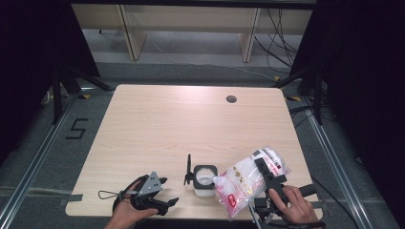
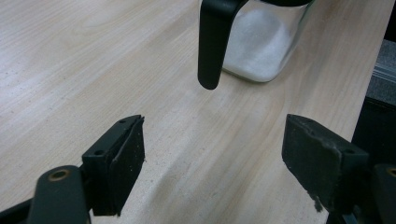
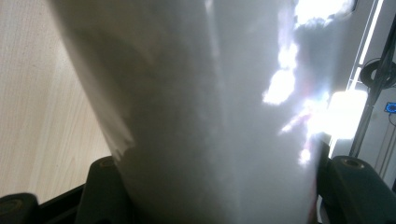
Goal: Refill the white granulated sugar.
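Observation:
A clear plastic bag of white powder with red print (image 1: pixel 248 179) is tilted over a square clear jar (image 1: pixel 205 180); its lower corner rests at the jar's open mouth. My right gripper (image 1: pixel 265 174) is shut on the bag, which presses between the jaws in the right gripper view (image 3: pixel 210 116). The jar (image 2: pixel 261 42) holds white powder, and a black handle (image 2: pixel 212 42) hangs at its side. My left gripper (image 1: pixel 167 202) rests open on the table to the left of the jar, its black pads (image 2: pixel 126 161) wide apart with nothing between them.
The wooden table (image 1: pixel 191 124) has a round cable hole (image 1: pixel 231 99) at the far right. A black upright piece (image 1: pixel 188 169) stands just left of the jar. Dark curtains, tripod legs and cables surround the table.

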The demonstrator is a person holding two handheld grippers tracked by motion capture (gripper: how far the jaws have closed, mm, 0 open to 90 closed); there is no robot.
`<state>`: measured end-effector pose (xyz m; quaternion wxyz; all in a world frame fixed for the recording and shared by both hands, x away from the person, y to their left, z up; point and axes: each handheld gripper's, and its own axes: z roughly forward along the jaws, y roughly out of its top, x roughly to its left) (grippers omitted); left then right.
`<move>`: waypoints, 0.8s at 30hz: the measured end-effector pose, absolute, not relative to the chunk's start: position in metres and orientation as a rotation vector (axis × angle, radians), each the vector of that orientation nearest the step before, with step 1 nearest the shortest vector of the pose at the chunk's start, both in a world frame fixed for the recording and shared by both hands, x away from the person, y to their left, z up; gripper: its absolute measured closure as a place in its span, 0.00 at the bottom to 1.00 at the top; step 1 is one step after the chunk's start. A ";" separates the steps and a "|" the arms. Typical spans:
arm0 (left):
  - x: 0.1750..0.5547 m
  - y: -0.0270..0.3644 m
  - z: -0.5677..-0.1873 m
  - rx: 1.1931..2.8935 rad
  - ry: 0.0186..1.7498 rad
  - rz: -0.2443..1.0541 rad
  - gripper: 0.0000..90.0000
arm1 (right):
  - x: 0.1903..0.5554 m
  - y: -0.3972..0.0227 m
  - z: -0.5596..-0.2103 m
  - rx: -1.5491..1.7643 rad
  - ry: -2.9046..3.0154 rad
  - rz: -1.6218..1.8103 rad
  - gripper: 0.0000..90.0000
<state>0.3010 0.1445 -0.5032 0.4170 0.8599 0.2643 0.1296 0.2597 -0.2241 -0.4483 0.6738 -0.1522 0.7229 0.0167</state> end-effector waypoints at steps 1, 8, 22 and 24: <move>0.301 0.145 -0.503 2.159 0.663 0.329 0.23 | 0.260 -0.224 -0.448 -0.346 1.629 0.035 0.46; 0.301 0.145 -0.503 2.160 0.660 0.330 0.23 | 0.260 -0.222 -0.444 -0.399 1.615 0.009 0.47; 0.300 0.144 -0.503 2.148 0.666 0.319 0.23 | 0.262 -0.223 -0.445 -0.384 1.619 0.033 0.48; 0.300 0.144 -0.503 2.140 0.670 0.314 0.23 | 0.262 -0.224 -0.446 -0.371 1.619 0.055 0.48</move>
